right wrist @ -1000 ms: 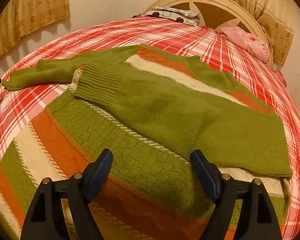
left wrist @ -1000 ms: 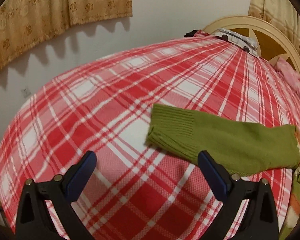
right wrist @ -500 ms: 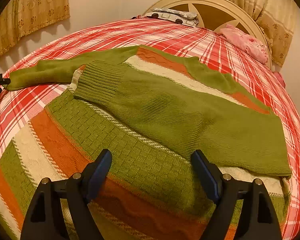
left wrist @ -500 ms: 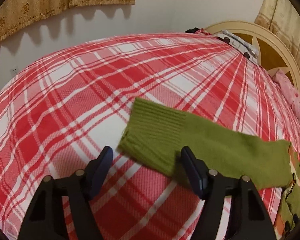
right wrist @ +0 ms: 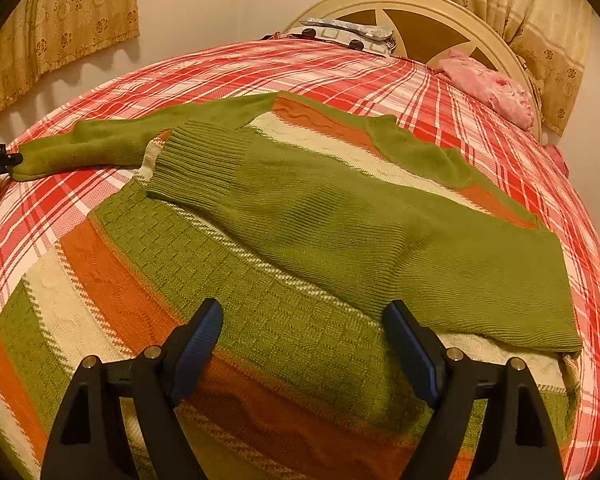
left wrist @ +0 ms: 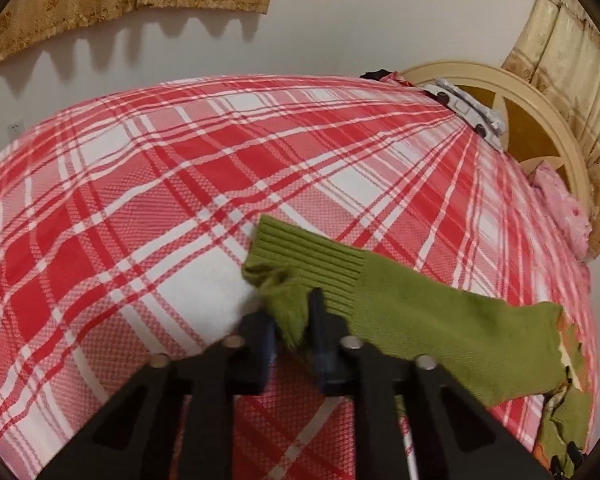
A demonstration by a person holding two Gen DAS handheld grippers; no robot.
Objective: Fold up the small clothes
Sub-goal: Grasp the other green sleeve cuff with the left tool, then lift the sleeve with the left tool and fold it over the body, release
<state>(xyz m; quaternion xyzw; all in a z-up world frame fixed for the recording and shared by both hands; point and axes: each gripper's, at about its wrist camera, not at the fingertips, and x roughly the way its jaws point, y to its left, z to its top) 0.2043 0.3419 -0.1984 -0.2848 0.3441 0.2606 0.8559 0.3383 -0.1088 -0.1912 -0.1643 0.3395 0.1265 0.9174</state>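
1. We are folding a stripy sweater point(right wrist: 284, 320) that lies flat on the bed point(left wrist: 148, 208). It sits in the middle of the bed.
2. One green sleeve point(right wrist: 340, 216) is already laid across the sweater.
3. The other sleeve point(left wrist: 432, 316) sticks out sideways from the sweater onto the red check cover.
4. We are on the step of grabbing that sleeve. The left gripper point(left wrist: 291, 322) has its jaws closing on the cuff point(left wrist: 300, 256), and the green knit is bunched up between them.
5. The right gripper point(right wrist: 302, 344) hangs just over the sweater with its jaws wide apart, holding nothing.
6. Next, we think the left gripper should lift the cuff and carry it over the sweater, then lay it flat. The knit is soft, so it may sag.
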